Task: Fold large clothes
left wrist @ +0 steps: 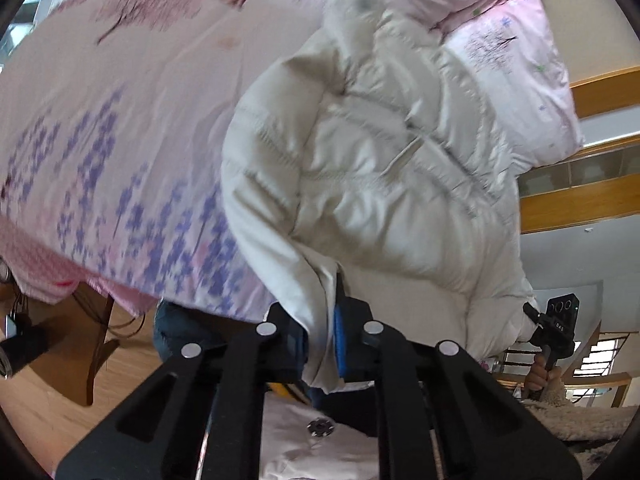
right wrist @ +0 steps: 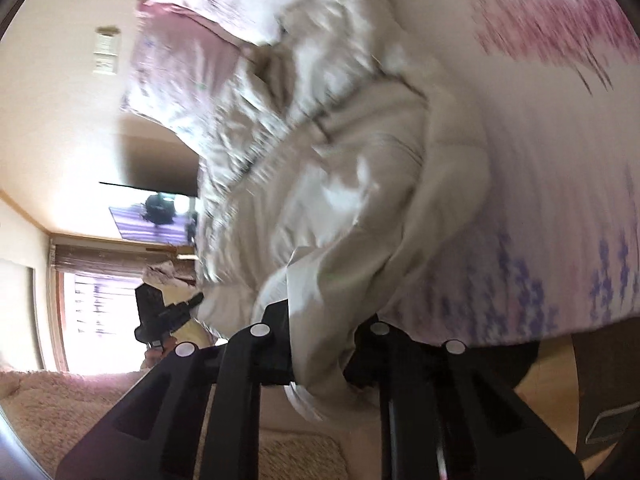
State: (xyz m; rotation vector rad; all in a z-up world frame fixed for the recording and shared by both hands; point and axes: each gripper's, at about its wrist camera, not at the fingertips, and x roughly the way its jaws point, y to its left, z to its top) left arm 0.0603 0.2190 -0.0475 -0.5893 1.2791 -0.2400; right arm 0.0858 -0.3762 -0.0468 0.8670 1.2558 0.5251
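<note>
The left tool (left wrist: 320,344) pinched the hem of the white puffer jacket (left wrist: 360,152), which lay across the floral bed cover (left wrist: 100,128). The slick, bulky fabric could have slipped out under tension. The right tool (right wrist: 320,354) gripped the opposite edge, both tools tilted steeply.

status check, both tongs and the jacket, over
Left tongs shut on white puffer jacket hem. Right tongs shut on another edge. Jacket lies over floral bedsheet. Nothing in the way.
</note>
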